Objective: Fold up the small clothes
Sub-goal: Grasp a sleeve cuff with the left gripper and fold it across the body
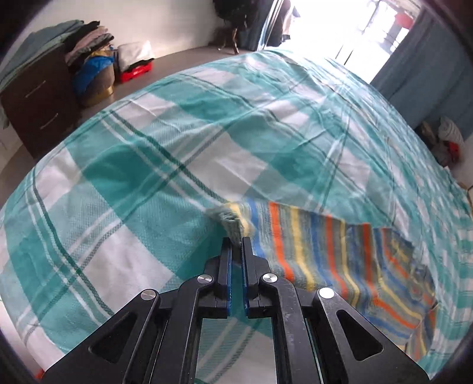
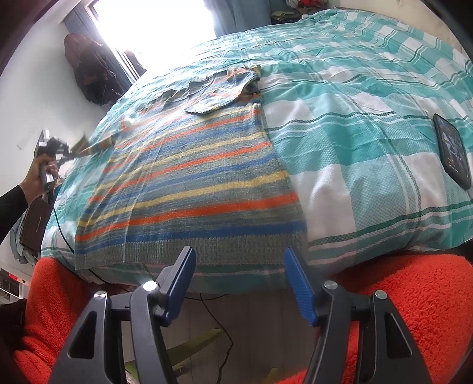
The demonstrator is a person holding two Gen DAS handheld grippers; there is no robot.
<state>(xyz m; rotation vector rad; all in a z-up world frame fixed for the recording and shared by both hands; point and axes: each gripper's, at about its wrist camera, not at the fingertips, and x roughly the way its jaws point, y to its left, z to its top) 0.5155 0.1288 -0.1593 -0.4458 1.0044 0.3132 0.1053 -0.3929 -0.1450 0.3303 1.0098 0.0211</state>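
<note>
Overflowing basket (image 1: 97,85) of folded clothes (image 1: 88,41)

Striped sweater (image 1: 354,260) motion-blurred in left wrist view, lower right part cut by frame edge. Cuff tip hidden between left gripper (image 1: 236,240) pads. Window (image 2: 153,26) overexposed.

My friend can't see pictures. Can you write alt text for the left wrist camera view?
Black tongs with blue pads pinch the cuff of a striped knitted sweater in orange, blue, yellow and grey. The sweater lies on a bed covered with a teal and white checked sheet. Behind stand a dark wooden drawer cabinet and piled clothes.
</note>
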